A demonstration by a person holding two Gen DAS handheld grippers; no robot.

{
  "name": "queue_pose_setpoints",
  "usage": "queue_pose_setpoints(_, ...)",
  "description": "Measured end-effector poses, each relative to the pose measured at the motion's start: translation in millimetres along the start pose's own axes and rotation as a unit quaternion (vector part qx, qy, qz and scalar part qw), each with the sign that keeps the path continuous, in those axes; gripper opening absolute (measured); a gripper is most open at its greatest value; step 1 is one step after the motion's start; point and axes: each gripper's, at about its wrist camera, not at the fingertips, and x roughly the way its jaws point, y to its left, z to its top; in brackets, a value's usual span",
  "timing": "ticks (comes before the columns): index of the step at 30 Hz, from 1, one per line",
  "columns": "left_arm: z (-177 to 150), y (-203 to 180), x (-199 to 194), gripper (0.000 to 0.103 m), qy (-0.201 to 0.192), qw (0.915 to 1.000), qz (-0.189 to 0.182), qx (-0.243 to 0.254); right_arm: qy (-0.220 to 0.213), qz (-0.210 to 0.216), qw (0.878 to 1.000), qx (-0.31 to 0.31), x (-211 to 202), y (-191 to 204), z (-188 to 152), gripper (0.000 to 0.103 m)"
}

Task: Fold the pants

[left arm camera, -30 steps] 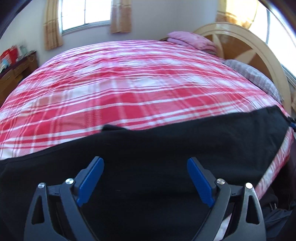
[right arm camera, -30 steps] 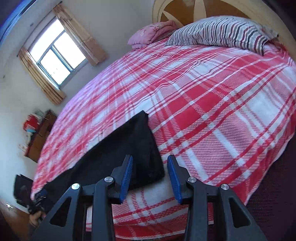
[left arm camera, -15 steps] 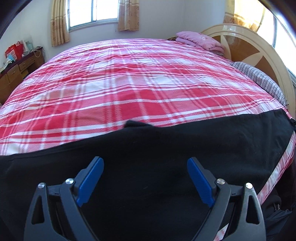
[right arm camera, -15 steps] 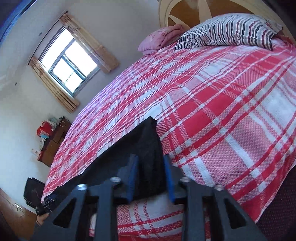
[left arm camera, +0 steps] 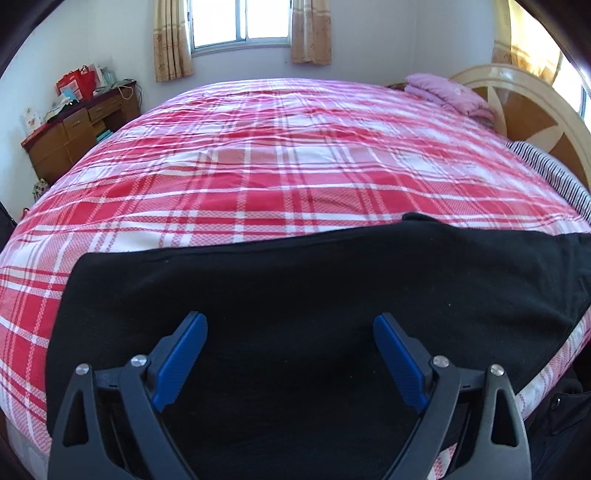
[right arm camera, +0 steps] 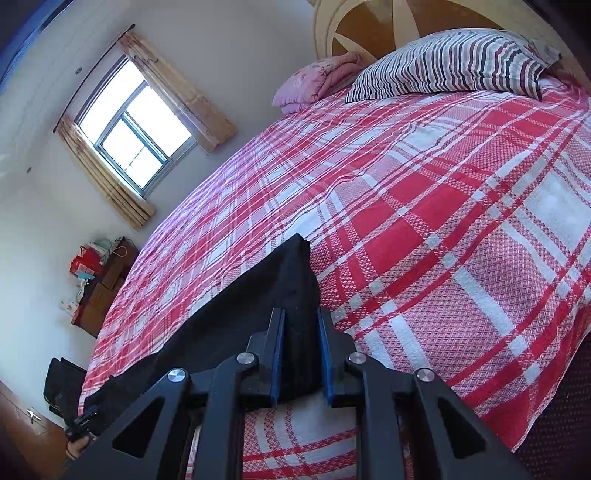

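Black pants (left arm camera: 295, 295) lie flat along the near edge of a bed with a red and white plaid cover (left arm camera: 280, 155). My left gripper (left arm camera: 290, 336) hovers over the pants near their left end, jaws wide open and empty. In the right wrist view, my right gripper (right arm camera: 300, 332) is closed on the end of the pants (right arm camera: 291, 273), with black fabric pinched between the blue pads. The pants stretch away to the lower left in that view.
A striped pillow (right arm camera: 450, 62) and a pink folded blanket (right arm camera: 314, 85) lie by the wooden headboard (left arm camera: 524, 99). A wooden desk (left arm camera: 77, 129) with clutter stands against the far left wall, under a curtained window (left arm camera: 240, 22).
My right gripper moved onto the pants' end and closed on the fabric. My left gripper shifted left along the pants, so their left edge is in view; it stays open.
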Motion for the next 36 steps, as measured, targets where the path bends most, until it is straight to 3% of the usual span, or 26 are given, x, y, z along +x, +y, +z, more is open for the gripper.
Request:
queue_pose_setpoints(6, -3.1, -11.9, 5.3, 0.102, -0.005, 0.9994, 0.017, 0.031, -0.026, 0.005, 1.000, -0.013, -11.0, 16.5, 0.4, 0.012)
queue_pose_setpoints(16, -1.7, -8.9, 3.4, 0.102, -0.004, 0.9996, 0.007, 0.027, -0.055, 0.005, 0.991, -0.120, -31.4, 88.7, -15.4, 0.012)
queue_pose_setpoints(36, -0.1, -4.4, 0.9, 0.102, 0.000, 0.9999, -0.014, 0.010, -0.035, 0.062, 0.970, -0.231, -27.3, 189.1, -44.3, 0.012)
